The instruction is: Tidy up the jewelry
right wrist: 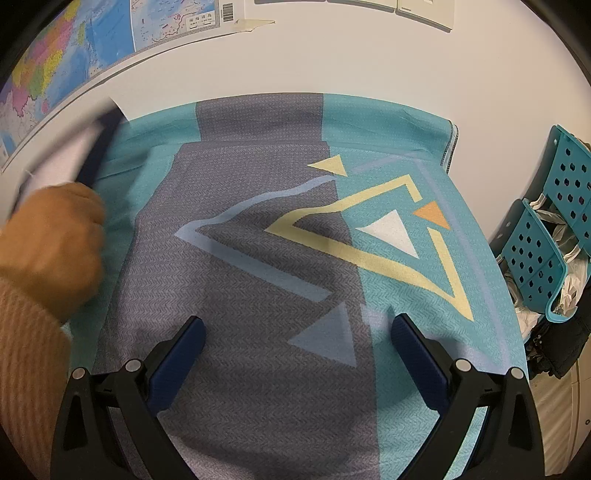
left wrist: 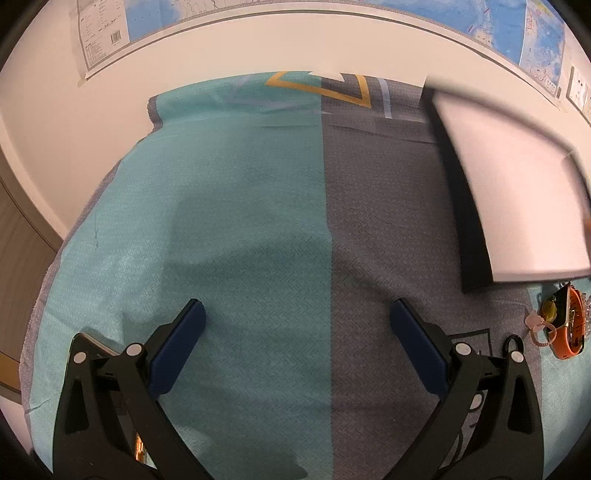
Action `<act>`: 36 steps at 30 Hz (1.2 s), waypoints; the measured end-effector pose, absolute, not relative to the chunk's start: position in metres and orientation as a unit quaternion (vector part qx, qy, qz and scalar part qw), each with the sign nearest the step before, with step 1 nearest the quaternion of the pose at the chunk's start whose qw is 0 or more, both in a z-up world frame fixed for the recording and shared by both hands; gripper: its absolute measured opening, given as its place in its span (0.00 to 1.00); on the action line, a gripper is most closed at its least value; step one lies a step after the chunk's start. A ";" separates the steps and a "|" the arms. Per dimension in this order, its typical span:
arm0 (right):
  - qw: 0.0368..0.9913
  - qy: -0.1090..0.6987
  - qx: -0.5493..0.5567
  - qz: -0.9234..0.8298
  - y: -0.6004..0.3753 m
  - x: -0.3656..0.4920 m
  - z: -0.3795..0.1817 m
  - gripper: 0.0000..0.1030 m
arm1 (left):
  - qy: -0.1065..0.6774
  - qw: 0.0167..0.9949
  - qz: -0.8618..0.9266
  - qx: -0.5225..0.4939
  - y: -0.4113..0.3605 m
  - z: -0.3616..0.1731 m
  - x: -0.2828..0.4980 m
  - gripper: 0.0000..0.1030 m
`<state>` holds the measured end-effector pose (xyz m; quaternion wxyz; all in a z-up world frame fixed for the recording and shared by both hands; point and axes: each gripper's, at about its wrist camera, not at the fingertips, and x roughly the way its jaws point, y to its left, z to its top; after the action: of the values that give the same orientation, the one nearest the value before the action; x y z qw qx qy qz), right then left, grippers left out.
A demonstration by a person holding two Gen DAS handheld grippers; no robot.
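Note:
My left gripper (left wrist: 297, 314) is open and empty above the teal and grey cloth (left wrist: 229, 221). A dark box with a white lining (left wrist: 517, 192) is blurred at the right of the left wrist view, lifted above the cloth. An orange watch (left wrist: 570, 325), a pink coiled band (left wrist: 541, 328) and a small yellow piece (left wrist: 549, 308) lie on the cloth below it. My right gripper (right wrist: 297, 332) is open and empty over the patterned cloth (right wrist: 258, 280). In the right wrist view a bare hand (right wrist: 51, 240) holds the same box (right wrist: 74, 155) at the left.
A cream wall with a taped map (left wrist: 332, 14) runs behind the table. A teal perforated basket (right wrist: 546, 236) with crumpled items stands to the right of the table. The cloth's far edge (right wrist: 448, 147) meets the wall.

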<state>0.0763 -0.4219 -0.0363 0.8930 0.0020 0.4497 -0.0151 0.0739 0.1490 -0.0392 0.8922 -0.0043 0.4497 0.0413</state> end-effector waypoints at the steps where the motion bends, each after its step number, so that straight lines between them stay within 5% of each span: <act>1: 0.893 0.450 0.002 -0.015 -0.422 0.076 -0.036 0.95 | 0.450 0.892 0.041 -0.004 0.149 -0.039 0.074 0.96; 36: 0.893 0.450 0.002 -0.014 -0.422 0.077 -0.035 0.95 | 0.448 0.892 0.056 -0.031 0.139 -0.033 0.061 0.95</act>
<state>0.0773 -0.4222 -0.0351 0.8928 0.0020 0.4502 -0.0142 0.0614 0.1388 -0.0331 0.8919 -0.0306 0.4476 0.0561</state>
